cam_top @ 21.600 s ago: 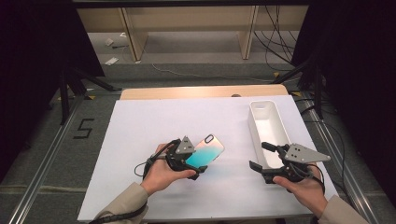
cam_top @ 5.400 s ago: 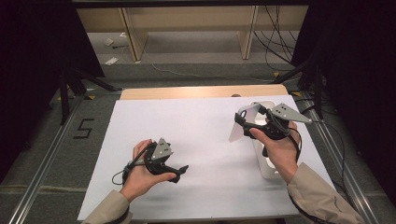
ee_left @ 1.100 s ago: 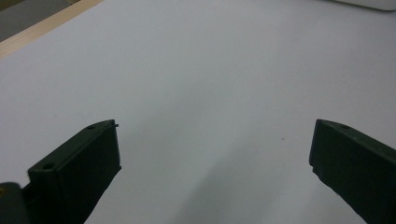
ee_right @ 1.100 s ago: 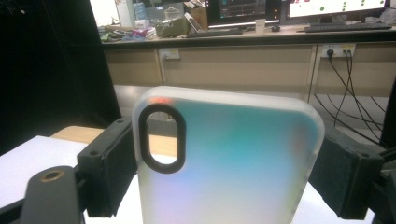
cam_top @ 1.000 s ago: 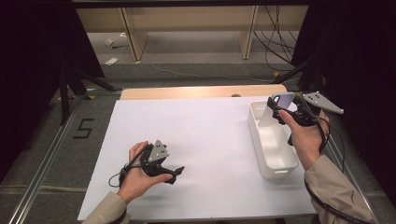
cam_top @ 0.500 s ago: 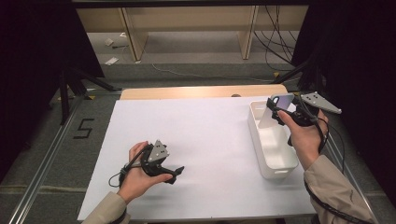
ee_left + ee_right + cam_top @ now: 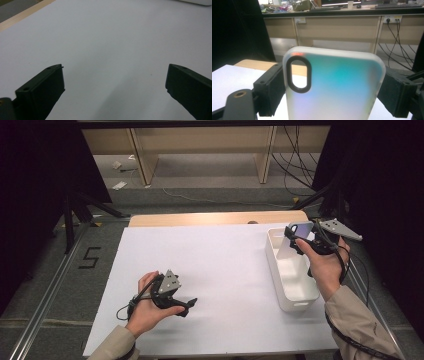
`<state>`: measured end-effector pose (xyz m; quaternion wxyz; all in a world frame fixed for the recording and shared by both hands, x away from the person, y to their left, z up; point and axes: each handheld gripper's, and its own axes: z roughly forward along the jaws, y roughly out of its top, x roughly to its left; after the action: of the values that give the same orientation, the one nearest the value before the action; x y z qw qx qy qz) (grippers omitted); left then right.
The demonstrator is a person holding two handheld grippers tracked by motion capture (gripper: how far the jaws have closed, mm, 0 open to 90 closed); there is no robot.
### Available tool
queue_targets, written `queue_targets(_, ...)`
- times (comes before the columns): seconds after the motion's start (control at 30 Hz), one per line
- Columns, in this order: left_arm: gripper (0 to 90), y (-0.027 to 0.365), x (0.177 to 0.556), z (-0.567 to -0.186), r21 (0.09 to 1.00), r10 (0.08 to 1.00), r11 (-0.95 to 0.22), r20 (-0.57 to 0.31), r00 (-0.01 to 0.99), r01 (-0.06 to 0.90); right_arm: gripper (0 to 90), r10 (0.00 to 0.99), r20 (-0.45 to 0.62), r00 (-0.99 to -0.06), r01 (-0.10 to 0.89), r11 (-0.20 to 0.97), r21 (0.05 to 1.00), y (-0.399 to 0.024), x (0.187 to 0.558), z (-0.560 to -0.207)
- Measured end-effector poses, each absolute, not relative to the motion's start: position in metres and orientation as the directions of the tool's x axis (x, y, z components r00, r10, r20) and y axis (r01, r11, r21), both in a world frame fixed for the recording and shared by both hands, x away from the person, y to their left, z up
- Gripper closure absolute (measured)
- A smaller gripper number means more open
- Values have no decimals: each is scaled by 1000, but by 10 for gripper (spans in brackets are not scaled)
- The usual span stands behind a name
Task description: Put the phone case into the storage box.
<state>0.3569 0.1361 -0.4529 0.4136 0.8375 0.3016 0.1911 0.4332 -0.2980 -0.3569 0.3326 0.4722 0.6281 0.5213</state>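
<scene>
Phone case (image 7: 332, 87), formerly left, clamped between right tongs (image 7: 329, 92) above bin (image 7: 291, 297)

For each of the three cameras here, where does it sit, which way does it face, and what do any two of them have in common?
High view: above the person's side, facing forward and down on the white table; both forearms, left claw open, right claw over the white bin.
Left gripper view: on the left claw, facing low across bare table; its two black jaws stand apart.
Right gripper view: on the right claw, facing level toward wooden benches; its jaws clamp the phone case.
Shared: the high and right gripper views show the phone case; the high and left gripper views show the table.
</scene>
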Motion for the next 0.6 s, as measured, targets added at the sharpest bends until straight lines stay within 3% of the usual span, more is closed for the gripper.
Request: queue_targets(0.6,15,136,357,-452,808,664,-476,71,744,347,180,949,56,-309,277,33,960,-302,442,-362)
